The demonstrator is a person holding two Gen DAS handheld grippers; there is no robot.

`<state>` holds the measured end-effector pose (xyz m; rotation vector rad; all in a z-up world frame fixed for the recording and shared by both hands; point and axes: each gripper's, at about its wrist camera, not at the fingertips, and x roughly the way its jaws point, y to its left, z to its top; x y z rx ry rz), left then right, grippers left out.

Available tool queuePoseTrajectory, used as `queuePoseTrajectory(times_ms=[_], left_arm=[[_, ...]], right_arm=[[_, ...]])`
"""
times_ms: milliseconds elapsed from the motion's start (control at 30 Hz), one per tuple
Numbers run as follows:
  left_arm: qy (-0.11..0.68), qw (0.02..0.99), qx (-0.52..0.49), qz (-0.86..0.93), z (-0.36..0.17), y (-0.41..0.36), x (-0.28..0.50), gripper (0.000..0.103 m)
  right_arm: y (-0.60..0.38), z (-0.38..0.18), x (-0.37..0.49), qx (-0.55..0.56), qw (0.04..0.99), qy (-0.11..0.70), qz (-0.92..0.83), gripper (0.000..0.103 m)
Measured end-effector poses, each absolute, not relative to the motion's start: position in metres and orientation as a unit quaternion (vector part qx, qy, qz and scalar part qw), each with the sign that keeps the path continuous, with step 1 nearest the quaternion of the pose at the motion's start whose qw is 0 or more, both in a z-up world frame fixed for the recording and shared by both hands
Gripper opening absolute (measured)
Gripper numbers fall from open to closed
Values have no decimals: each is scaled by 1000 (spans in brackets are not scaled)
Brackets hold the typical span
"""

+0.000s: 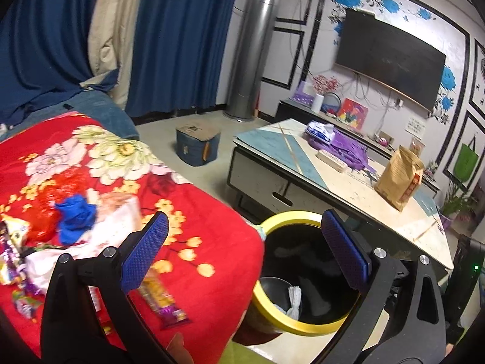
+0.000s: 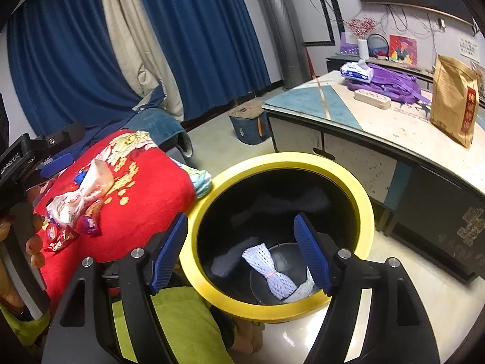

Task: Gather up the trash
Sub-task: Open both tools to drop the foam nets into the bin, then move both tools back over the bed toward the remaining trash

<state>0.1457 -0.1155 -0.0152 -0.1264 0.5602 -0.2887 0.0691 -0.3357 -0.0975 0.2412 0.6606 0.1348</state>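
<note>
Trash, two lots. Done: a white foam net sleeve point(image 2: 269, 265) and some crumpled white paper point(image 1: 293, 300) lie at the bottom of the yellow-rimmed bin point(image 2: 368, 212), which stands on the floor between the red floral blanket point(image 1: 212, 230) and the coffee table point(image 1: 357, 200).

Left: most of it, by my reckoning. Snack wrappers point(image 1: 163, 303), a blue crumpled scrap point(image 1: 75, 218) and a white plastic bag point(image 2: 78, 194) are scattered on the blanket, left of the bin.

Left gripper point(image 1: 242, 251): jaws wide apart, nothing between them, near the bin's edge. Right gripper point(image 2: 242, 251): jaws apart, empty, over the bin mouth.

Writing: "GenRobot.AI" on the left handle point(image 2: 12, 163). Red label with characters on the brown paper bag point(image 2: 454, 103), not readable.
</note>
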Motion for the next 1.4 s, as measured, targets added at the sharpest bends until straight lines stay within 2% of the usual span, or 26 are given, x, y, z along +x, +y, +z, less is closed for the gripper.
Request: queuePoseTrajectory(times_ms=[900,1400], left_arm=[[224,969,-103,-20,10,-9,97,93],[258,950,-167,46,-2,73,70,93]], right_arm=[[-210,-54,75,13,933,287,217,76],[-145,-62,99,-27,911,308,273,76]])
